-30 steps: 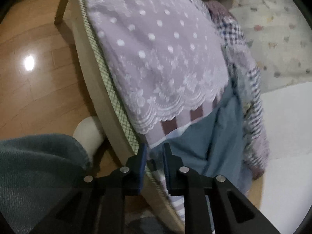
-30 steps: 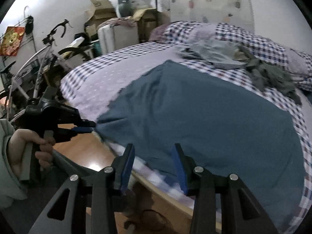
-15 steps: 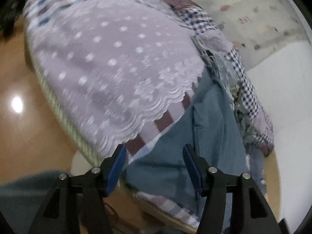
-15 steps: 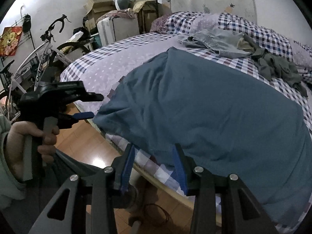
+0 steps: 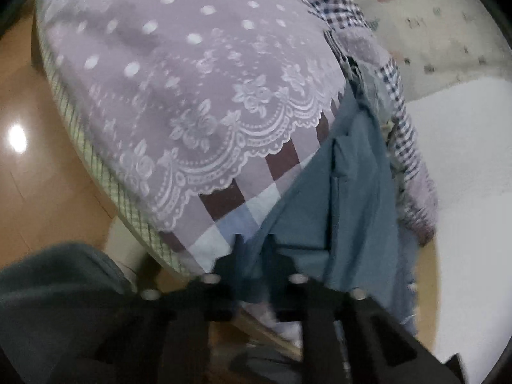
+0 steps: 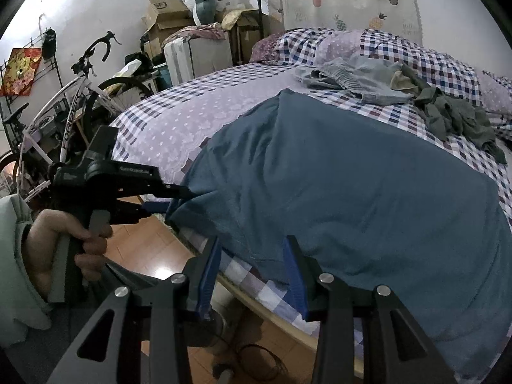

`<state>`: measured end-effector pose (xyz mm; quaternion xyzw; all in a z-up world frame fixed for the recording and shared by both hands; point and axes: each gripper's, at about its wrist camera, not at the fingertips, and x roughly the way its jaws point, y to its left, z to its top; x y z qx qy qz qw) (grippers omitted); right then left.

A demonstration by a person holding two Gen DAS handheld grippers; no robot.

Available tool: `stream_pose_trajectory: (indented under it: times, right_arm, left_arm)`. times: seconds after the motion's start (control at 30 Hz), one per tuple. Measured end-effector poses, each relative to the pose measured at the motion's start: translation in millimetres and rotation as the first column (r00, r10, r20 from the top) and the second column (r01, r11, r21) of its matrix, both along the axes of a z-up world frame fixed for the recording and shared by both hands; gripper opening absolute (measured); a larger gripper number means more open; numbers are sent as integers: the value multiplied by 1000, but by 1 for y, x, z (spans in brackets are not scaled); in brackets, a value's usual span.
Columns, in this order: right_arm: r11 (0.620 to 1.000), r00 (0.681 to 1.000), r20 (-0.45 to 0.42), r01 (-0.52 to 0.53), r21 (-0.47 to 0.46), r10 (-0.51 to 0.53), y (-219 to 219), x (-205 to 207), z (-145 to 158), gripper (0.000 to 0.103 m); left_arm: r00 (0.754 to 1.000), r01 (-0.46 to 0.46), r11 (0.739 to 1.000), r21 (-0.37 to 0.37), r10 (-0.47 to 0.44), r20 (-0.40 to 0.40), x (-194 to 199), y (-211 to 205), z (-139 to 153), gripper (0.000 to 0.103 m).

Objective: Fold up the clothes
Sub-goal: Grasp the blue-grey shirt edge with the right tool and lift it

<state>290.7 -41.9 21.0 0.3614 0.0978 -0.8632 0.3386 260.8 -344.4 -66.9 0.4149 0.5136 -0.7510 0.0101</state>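
Note:
A large blue garment (image 6: pixel 336 192) lies spread over the bed, its near hem hanging over the bed's edge. My left gripper (image 6: pixel 179 193), held by a hand (image 6: pixel 64 243), is shut on the garment's left corner. The left wrist view shows blue cloth (image 5: pixel 352 208) pinched between that gripper's (image 5: pixel 255 249) jaws. My right gripper (image 6: pixel 252 272) is open, its blue pads either side of the near hem without touching it.
The bed has a lilac dotted sheet (image 6: pixel 179 121) with a lace border. A pale grey-blue garment (image 6: pixel 358 76) and an olive one (image 6: pixel 454 118) lie near the pillows. A bicycle (image 6: pixel 73 96) and stacked boxes (image 6: pixel 166 12) stand at the left. Wooden floor (image 5: pixel 38 176) lies below.
The left gripper stood open half a second ago and has now shut on the blue garment's corner. The right gripper stayed open and came closer to the hem.

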Motion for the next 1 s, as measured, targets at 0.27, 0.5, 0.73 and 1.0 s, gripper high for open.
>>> stream_pose_trajectory:
  times: [0.27,0.5,0.73,1.0]
  right_arm:
    - [992,990,-102,-84,89,93,-31,13,-5,53]
    - [960,931,-265,-205,191,252,-84,40,-12,73]
    - [947,867,-427,-135,292,256,-135,39,-28,77]
    - [951,914,-395,34,309,96,-160,-14,-42,73]
  left_arm:
    - [987,24,996,84,-11,-158,14,3,31,3]
    - [972,97,976,194,-51,-228,13,-1,37,2]
    - [951,160,955,251,-81,-297,8,-6,52,2]
    - [958,160,964,212,-99,-270,-2,-11,55,1]
